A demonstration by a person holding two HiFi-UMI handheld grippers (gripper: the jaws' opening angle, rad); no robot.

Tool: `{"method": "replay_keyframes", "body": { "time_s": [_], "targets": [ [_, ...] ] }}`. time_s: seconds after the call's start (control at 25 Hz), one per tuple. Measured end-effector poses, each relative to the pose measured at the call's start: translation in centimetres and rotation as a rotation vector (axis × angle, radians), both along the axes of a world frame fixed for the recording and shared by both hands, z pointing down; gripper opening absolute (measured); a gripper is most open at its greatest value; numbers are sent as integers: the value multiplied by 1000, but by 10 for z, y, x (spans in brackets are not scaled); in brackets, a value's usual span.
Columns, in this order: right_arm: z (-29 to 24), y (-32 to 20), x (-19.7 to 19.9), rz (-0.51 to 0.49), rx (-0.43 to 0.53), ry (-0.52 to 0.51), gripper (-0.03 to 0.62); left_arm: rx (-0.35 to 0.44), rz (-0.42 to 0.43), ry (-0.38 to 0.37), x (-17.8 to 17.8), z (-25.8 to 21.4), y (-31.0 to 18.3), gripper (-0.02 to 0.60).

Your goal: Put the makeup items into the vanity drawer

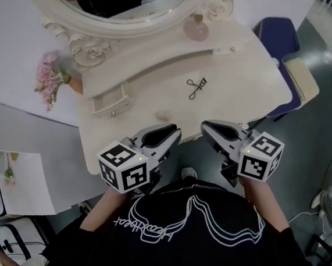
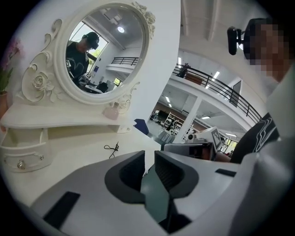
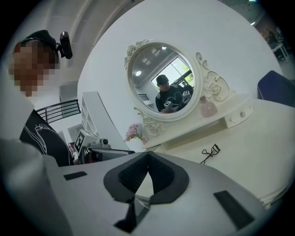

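The left gripper (image 1: 175, 130) is seen in the lower middle of the head view, and in its own view its jaws are parted by a narrow gap with nothing between them. The right gripper (image 1: 204, 126) is held just to the right of it, with its jaws brought together at the tips and nothing caught in them. Both are held over the near edge of the cream vanity table (image 1: 240, 90), with neither touching it.

A black eyelash curler (image 1: 196, 87) is laid on the bare tabletop above the two grippers, apart from both. A small pale item (image 1: 163, 115), too indistinct to be named, is seen near the left gripper's tips. A small drawer (image 1: 111, 104) with a round knob is set under the raised shelf at the left. A pink perfume bottle (image 1: 196, 28) is stood on that shelf, below the carved oval mirror (image 1: 161, 0) at the top. Pink flowers (image 1: 48, 78) are placed at the table's left end. A blue chair (image 1: 278, 32) is seen at the upper right on a grey floor (image 1: 318, 126).
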State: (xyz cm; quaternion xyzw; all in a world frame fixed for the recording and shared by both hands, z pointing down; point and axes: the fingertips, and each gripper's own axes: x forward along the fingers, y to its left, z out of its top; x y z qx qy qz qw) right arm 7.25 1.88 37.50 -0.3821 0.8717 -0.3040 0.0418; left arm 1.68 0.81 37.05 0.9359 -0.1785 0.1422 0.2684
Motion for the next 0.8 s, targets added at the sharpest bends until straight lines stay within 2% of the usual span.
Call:
{"method": "replay_keyframes", "body": {
  "time_s": [0.16, 0.4, 0.64, 0.8],
  "targets": [
    [-7, -14, 1, -21, 20, 9, 5, 13, -22, 3, -3, -1, -15, 102],
    [8, -18, -3, -31, -17, 20, 5, -10, -66, -85, -32, 27, -29, 160],
    [21, -34, -1, -1, -57, 12, 5, 66, -18, -221, -44, 57, -52, 201],
    [27, -44, 4, 20, -92, 11, 5, 46, 22, -242, -43, 81, -65, 199]
  ]
}}
